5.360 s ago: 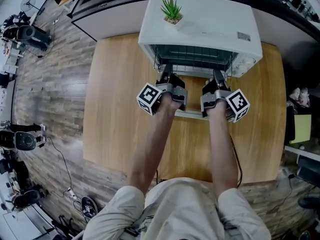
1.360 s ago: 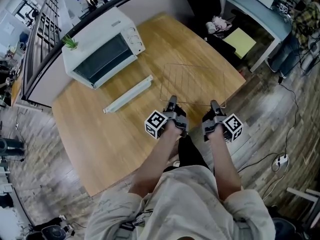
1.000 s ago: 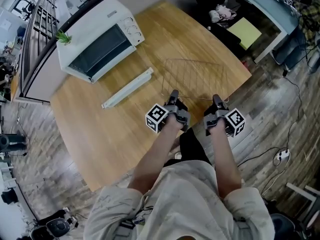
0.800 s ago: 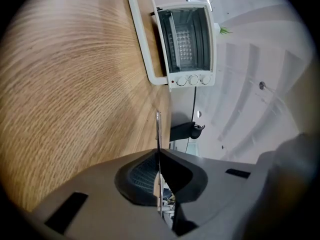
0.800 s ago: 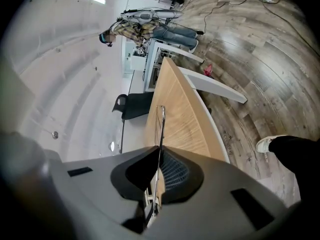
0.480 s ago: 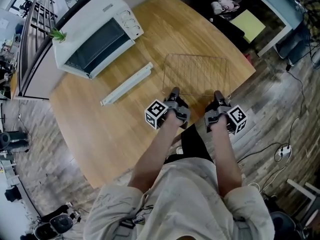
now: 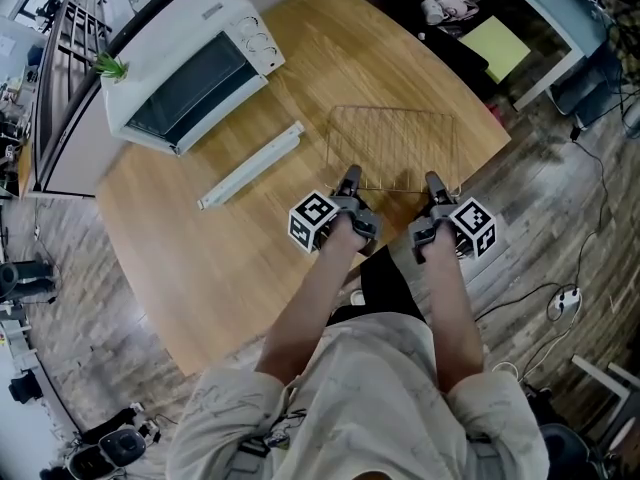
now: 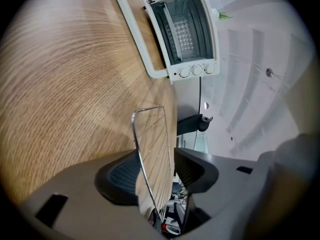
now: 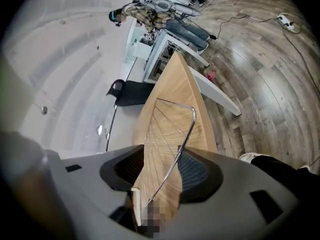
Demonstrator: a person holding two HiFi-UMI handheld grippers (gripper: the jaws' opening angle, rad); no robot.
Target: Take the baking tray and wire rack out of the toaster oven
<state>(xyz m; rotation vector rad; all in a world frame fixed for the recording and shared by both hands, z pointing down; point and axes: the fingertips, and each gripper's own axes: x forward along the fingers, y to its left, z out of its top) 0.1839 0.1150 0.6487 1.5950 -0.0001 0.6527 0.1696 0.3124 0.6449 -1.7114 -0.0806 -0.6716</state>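
Observation:
The wire rack (image 7: 395, 148) lies flat on the wooden table (image 7: 200, 258) near its front right corner. My left gripper (image 7: 350, 175) and right gripper (image 7: 433, 180) sit at the rack's near edge. Both have just been opening. In the left gripper view the rack's rim wire (image 8: 152, 134) runs between the parted pads of the left gripper (image 8: 155, 171) with a gap. In the right gripper view the rack (image 9: 170, 129) likewise passes loosely between the pads of the right gripper (image 9: 157, 171). The white toaster oven (image 7: 190, 63) stands at the far left with its door down.
The open door's white handle bar (image 7: 250, 165) lies on the table between oven and rack. A small plant (image 7: 108, 66) sits on the oven. A pale panel (image 8: 182, 34) shows inside the oven. Beyond the table's right edge are floor, a desk (image 7: 560, 28) and cables.
The rack came out of the oven and now rests on the table's near right part. Within the last half second both grippers' jaws spread apart off its near edge.

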